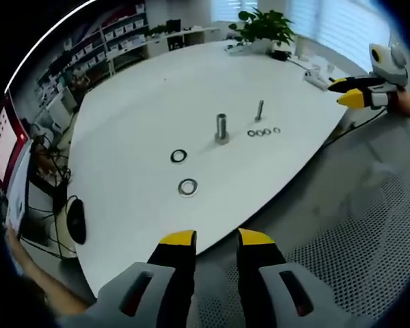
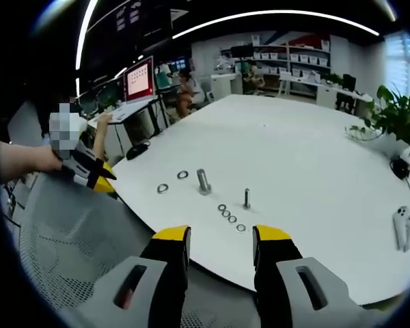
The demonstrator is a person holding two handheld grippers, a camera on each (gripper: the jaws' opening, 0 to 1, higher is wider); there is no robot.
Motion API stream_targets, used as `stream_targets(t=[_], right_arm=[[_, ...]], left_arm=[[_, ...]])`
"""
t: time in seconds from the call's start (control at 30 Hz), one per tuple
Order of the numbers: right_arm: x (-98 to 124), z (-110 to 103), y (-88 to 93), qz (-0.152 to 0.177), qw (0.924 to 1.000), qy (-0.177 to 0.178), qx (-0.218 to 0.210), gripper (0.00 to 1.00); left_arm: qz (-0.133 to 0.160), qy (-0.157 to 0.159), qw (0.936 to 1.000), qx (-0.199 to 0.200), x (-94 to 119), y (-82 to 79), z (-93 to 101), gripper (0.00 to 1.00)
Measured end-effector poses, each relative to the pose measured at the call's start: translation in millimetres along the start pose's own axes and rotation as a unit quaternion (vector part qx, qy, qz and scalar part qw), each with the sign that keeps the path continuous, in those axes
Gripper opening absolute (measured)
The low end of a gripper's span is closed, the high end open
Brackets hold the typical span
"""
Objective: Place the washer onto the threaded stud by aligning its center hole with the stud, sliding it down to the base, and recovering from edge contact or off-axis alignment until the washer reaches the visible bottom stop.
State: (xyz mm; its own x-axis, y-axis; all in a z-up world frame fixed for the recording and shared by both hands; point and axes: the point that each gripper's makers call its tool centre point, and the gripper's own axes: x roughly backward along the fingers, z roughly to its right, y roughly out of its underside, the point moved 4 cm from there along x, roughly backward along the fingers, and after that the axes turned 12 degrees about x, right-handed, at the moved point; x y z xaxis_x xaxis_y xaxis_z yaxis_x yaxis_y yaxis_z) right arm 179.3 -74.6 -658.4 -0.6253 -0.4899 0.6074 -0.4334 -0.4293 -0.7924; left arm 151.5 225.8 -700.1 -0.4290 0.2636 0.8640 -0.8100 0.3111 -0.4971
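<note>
Both grippers hung off the near edge of the white table [image 1: 143,89], jaws apart and holding nothing: left gripper [image 1: 216,238] in its own view, right gripper [image 2: 221,234] likewise (each also showed at the side of the other's view). Nothing had been picked up yet.

On the table stood a thick stud [image 1: 222,128] and, near it, a thinner threaded stud [image 1: 259,109]. Two large washers lay well apart from the studs: a dark one [image 1: 178,156] and a bright one [image 1: 188,186]. A row of small washers [image 1: 263,131] lay just beside the thin stud.

Judgement: step in hand was approach and pick. Which washer fits which stud can't be told for sure, tho sizes suggest large w/ thick stud. Best to pinch the washer by its rim, leaving the hole clear, carry it level over the stud's top, centre it, then lower; if an edge catches, lift slightly and re-centre.
</note>
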Motion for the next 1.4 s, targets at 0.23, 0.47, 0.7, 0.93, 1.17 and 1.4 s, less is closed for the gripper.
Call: stream_targets(t=[0.23,0.47,0.7,0.93,1.17,1.4], right_arm=[[-2,-1,2.3,-0.011,0.9999,-0.004,0.003,0.38],[-2,0,4.3,-0.014,0.9999,0.001,0.001,0.38],[-3,0,6.2,-0.02,0.9998,0.002,0.005,0.38],[-4,-1,7.9,-0.028,0.9996,0.001,0.006,0.37],[-3,0,8.7,-0.032,0.9995,0.005,0.006,0.36],[-3,0,9.3,-0.033,0.9994,0.005,0.006,0.36]], left_arm=[[-0.059,0.014,0.9981,-0.008,-12,5.6,-7.3,0.21],[-0.079,0.013,0.9967,-0.012,-34,-8.1,-23.8,0.23],[-0.079,0.016,0.9967,-0.01,-65,-21.2,-35.3,0.24],[-0.076,0.025,0.9962,0.033,-89,-28.2,-41.9,0.27],[-0.086,0.027,0.9959,0.009,-101,-29.0,-41.2,0.27],[-0.082,0.029,0.9962,0.003,-113,-35.0,-41.9,0.27]])
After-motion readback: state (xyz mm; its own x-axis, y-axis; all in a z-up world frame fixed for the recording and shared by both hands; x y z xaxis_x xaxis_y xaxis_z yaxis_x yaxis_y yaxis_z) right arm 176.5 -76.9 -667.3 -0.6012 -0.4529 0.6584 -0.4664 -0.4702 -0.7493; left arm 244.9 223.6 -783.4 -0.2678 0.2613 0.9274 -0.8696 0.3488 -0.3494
